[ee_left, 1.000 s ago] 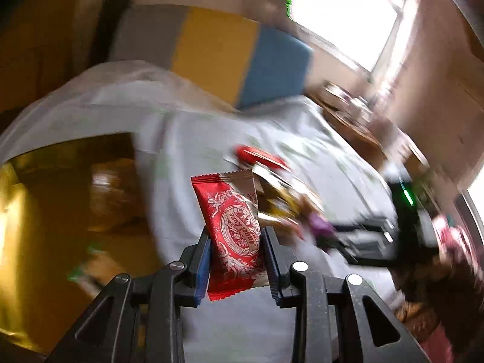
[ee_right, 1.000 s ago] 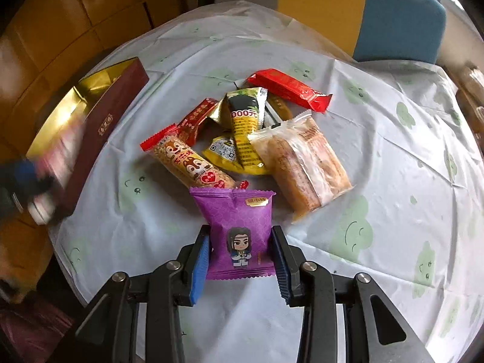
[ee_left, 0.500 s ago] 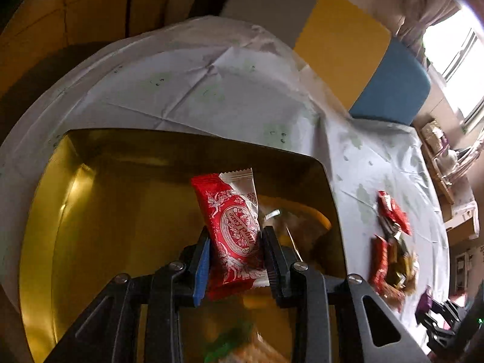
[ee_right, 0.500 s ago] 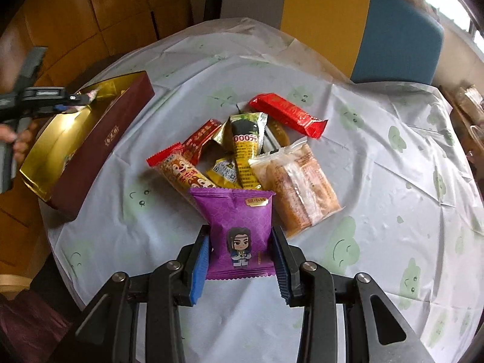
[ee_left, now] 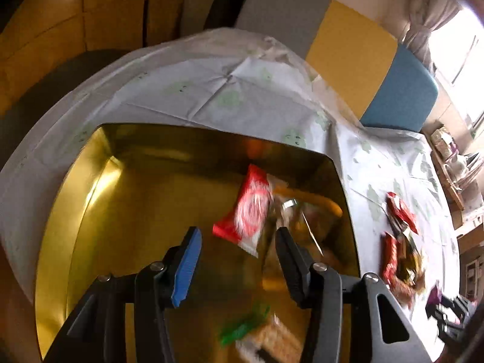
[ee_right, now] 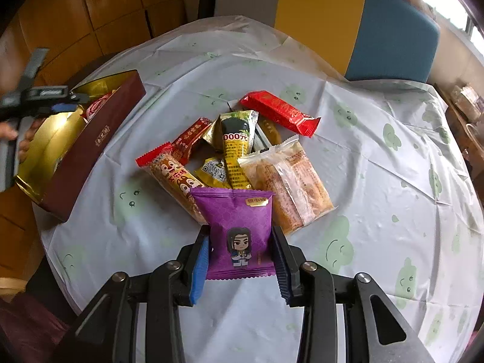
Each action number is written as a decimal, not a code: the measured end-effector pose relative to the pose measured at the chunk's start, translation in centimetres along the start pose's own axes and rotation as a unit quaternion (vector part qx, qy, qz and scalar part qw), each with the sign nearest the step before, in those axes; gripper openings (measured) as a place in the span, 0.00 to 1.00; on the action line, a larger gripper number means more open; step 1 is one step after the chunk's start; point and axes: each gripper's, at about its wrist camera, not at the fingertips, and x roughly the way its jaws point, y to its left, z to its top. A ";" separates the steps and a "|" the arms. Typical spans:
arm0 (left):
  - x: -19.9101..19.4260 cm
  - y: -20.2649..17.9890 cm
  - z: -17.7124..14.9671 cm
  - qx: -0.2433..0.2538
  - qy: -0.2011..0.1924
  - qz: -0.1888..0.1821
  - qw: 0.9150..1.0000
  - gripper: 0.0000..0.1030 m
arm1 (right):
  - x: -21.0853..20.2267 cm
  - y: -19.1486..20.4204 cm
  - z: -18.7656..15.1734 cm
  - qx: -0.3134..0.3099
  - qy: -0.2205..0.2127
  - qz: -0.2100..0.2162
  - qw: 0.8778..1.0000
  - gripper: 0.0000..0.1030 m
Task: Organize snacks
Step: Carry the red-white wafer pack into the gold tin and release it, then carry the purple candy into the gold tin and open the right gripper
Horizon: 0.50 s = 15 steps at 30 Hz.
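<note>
The red packet (ee_left: 252, 208) is blurred, clear of both pads, over the gold box (ee_left: 90, 211). The left hand-held gripper (ee_left: 239, 234) is spread; its jaws have just been opening, with the packet beyond their tips. The right hand-held gripper (ee_right: 240, 252) pinches a purple packet (ee_right: 239, 230) above the desk (ee_right: 378, 181), just beside the snack pile (ee_right: 242, 145). The box stands at the desk's left edge.

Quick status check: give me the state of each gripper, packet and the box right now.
left gripper: open, jaws just opened, over the box
red-and-white packet: released, blurred, dropping into the box
gold-lined box: open, holding some snacks
right gripper: shut on the purple packet
purple packet: held upright above the table
snack pile: loose on the tablecloth
</note>
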 end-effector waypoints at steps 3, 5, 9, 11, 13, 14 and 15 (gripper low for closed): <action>-2.0 0.2 -1.9 0.008 -0.014 0.004 1.000 0.50 | 0.0 -0.2 0.0 0.003 -0.001 -0.004 1.000 0.38; -2.8 0.1 -2.8 0.015 -0.019 0.010 1.000 0.50 | 0.1 -0.3 -0.1 0.005 0.002 -0.008 1.000 0.38; -4.6 0.2 -4.8 0.018 -0.024 0.013 0.999 0.50 | 0.1 -0.3 -0.2 0.009 0.002 -0.008 1.000 0.38; -5.2 0.1 -5.5 0.015 -0.024 0.015 0.999 0.50 | 0.0 -0.3 -0.1 0.013 0.001 -0.003 1.000 0.38; -5.6 0.1 -6.2 0.015 -0.028 0.016 0.999 0.50 | 0.0 -0.1 -0.2 0.015 0.000 -0.003 1.000 0.38; -5.7 0.0 -6.5 0.015 -0.031 0.021 0.999 0.50 | 0.0 0.0 -0.2 0.015 0.001 -0.002 1.000 0.38; -5.6 0.0 -6.7 0.015 -0.033 0.026 0.999 0.50 | 0.1 0.0 -0.2 0.015 0.002 -0.001 1.000 0.38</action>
